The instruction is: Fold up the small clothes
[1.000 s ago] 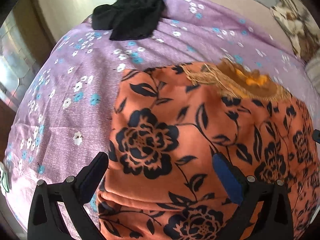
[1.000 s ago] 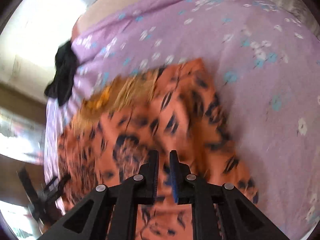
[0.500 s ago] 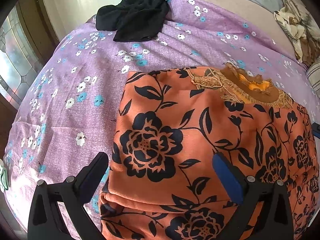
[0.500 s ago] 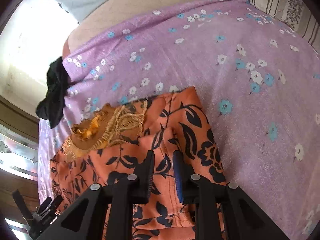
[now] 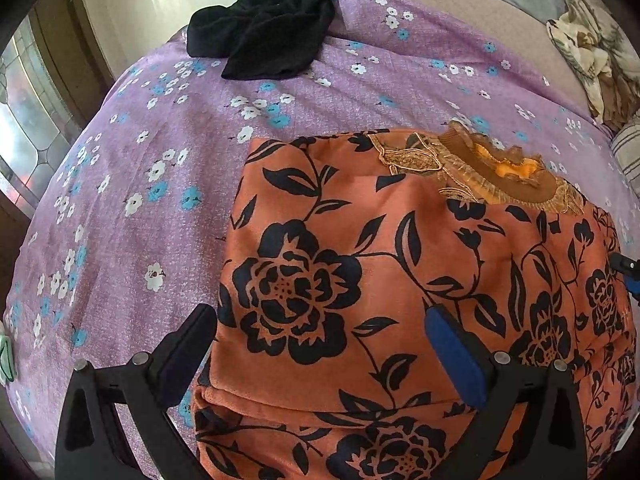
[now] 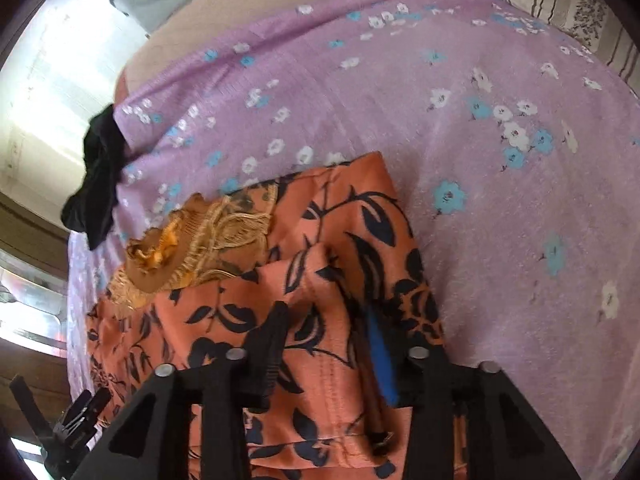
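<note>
The orange velvety garment with a black flower print and a brown embroidered neckline [image 5: 400, 280] lies partly folded on the purple bedsheet with small white and blue flowers [image 5: 140, 220], its neckline toward the far side and a folded layer running along the near edge. The left gripper [image 5: 320, 344] hovers just above that near part with its jaws wide apart and nothing between them. The right gripper [image 6: 328, 344] stands partly open over the garment's right edge, where a raised ridge of cloth sits between its fingers; no pinch shows, so it seems to hold nothing (though the fabric does brush the blue pad). A crumpled black cloth [image 5: 264, 36] rests well apart at the far corner of the bed.

The risk here is in the loose ridge. If the right gripper lifts away while the soft pile clings to its pad, the fold could drag open or skew. If the left closes low on the near edge, it may catch both layers, or the sheet beneath, and pull the stack out of square.
</note>
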`<state>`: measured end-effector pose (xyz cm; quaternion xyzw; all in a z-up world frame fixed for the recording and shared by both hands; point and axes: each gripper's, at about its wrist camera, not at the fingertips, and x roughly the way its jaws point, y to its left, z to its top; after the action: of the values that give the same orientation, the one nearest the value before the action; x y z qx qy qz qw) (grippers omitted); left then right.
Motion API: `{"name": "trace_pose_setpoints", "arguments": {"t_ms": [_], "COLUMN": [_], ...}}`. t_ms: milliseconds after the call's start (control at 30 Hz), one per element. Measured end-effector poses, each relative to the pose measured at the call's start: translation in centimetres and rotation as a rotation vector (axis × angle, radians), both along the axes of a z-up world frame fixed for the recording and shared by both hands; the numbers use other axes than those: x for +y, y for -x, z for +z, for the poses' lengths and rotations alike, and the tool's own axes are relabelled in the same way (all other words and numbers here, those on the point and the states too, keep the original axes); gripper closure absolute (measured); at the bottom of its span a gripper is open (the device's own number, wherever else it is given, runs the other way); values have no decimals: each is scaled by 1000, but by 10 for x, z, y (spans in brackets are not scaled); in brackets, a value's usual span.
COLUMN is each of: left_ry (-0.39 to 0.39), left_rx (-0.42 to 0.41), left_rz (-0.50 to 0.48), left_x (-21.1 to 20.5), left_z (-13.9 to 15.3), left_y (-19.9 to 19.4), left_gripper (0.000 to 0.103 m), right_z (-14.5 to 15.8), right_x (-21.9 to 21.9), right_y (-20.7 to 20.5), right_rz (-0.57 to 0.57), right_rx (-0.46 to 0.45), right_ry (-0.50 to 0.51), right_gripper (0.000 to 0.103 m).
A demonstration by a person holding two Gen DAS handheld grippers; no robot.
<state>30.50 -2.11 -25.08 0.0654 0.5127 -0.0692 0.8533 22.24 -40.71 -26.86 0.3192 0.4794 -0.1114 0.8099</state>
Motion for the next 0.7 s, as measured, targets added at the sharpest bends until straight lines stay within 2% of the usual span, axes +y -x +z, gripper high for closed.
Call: {"name": "trace_pose_setpoints", "arguments": {"t_ms": [67,100,267,367,433,500,567,633,700], "left_ry": [2,2,0,-13,-14,-15,-26,-42,-98], "left_rx": [1,0,-23,-39,-47,-45,-37,-27,-5], "left_rz": [3,6,13,25,32,38,43,41,37], "left_x": [1,2,2,3,5,6,6,5,1], "left_z": [0,0,4,7,9,8,6,2,-6], "left_y": [0,0,2,1,1,0,-1,-3,-4], "left_gripper": [0,0,0,0,0,0,0,0,0], "right_z": [3,3,10,13,29,35,25,6,-1], "right_x": [0,-1,-1,7,10,12,11,4,-2], "right_y": [5,6,13,11,16,17,15,12,12], "right_rz": [-12,-20,-46,-37,-54,-45,-57,-85,-102], "right_rx": [-20,-21,-54,-51,-113,-129,-70,11,21], "right_ry": [16,21,31,102,153,187,198,149,108], "right_gripper": [86,95,96,96,97,97,97,97,97]}}
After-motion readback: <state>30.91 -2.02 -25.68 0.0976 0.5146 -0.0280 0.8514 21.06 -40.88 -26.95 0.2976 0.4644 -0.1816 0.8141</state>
